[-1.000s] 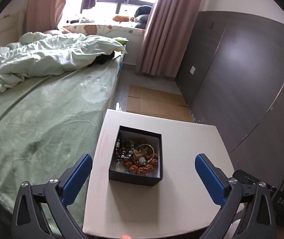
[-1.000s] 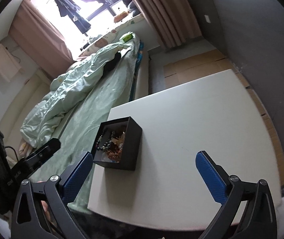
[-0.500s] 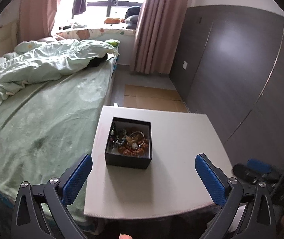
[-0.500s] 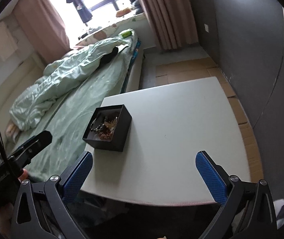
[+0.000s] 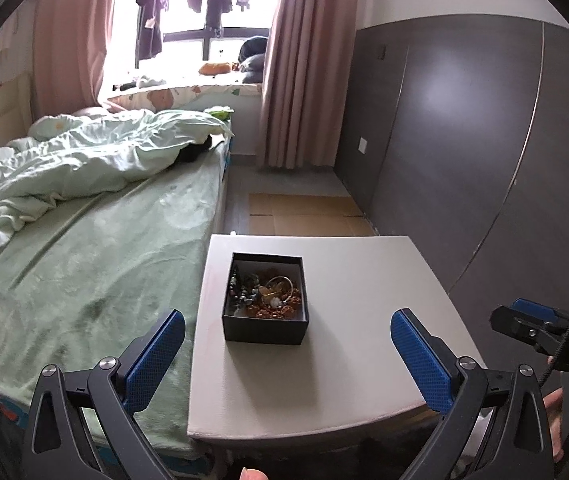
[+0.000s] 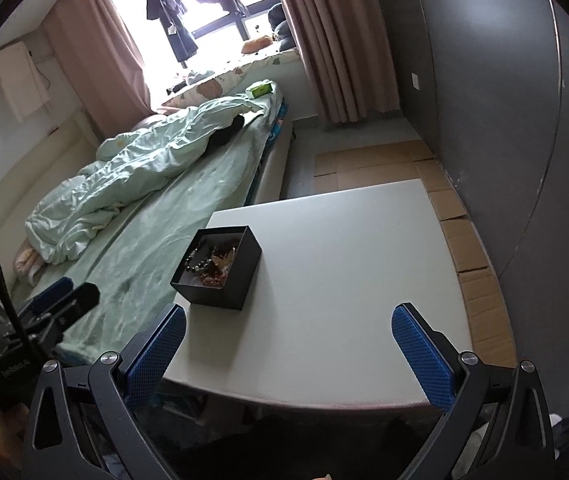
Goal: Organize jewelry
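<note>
Surroundings: a white worktop (image 5: 336, 380) was recorded standing against a bed (image 5: 96, 264) with a green sheet, on which a pale crumpled duvet (image 5: 72, 164) was heaped. Flattened cardboard (image 5: 304, 214) was laid on the floor beyond the worktop, a dark grey wall panel (image 5: 456, 152) was noted on the far side, and pink curtains (image 5: 304, 64) framed a bright window hung with clothes. Nothing was seen between either tool and the box.

Change: against the frame one second before, both views were noted as drawn back and raised, so that the box appeared smaller and more of the worktop's near edge was shown.

Task item: a black open-topped box (image 5: 266, 298) was set on the worktop towards the bed-side edge. It was white-lined and was filled with a tangle of jewelry (image 5: 264, 292): dark beads at one side, reddish-brown beads nearer the front, and a thin ring-shaped bangle.

Tools: the left hand-held gripper (image 5: 284, 354) and the right hand-held gripper (image 6: 288, 350) were each held above the near edge, blue pads spread wide apart and nothing between them.
</note>
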Tool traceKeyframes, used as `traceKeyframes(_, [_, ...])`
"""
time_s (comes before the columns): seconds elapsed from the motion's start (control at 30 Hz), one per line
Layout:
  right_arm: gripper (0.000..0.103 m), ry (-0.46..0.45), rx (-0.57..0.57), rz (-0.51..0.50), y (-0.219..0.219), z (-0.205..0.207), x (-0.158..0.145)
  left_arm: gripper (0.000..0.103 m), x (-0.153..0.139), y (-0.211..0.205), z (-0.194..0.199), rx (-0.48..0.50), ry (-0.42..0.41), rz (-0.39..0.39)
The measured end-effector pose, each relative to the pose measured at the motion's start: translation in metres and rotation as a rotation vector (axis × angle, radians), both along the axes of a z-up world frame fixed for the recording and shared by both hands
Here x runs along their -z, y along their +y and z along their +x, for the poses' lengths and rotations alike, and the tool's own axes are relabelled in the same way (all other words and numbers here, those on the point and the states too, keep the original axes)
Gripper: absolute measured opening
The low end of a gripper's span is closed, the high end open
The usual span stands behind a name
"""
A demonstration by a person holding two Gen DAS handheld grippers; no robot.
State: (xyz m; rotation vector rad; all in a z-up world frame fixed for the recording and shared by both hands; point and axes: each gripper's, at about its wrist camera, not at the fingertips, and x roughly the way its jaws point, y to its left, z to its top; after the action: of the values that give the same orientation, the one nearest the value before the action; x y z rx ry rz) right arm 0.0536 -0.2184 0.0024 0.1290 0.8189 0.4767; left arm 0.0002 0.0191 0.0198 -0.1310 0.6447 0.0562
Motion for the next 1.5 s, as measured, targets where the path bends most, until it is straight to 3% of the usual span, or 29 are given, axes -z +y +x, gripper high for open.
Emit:
traceKeyframes(0.37, [0.103, -0.050, -0.024, 0.001, -0.0085, -0.0104, -0.0045, 0.103, -0.0014, 0.0081, -0.0065, -0.006, -0.019, 0.021])
traceKeyframes(1.5, [0.103, -0.063, -0.016, -0.015, -0.0034, -0.0060, 0.0023, 0.103, 0.0028, 0.0037, -0.0008, 0.005, -0.021, 0.021])
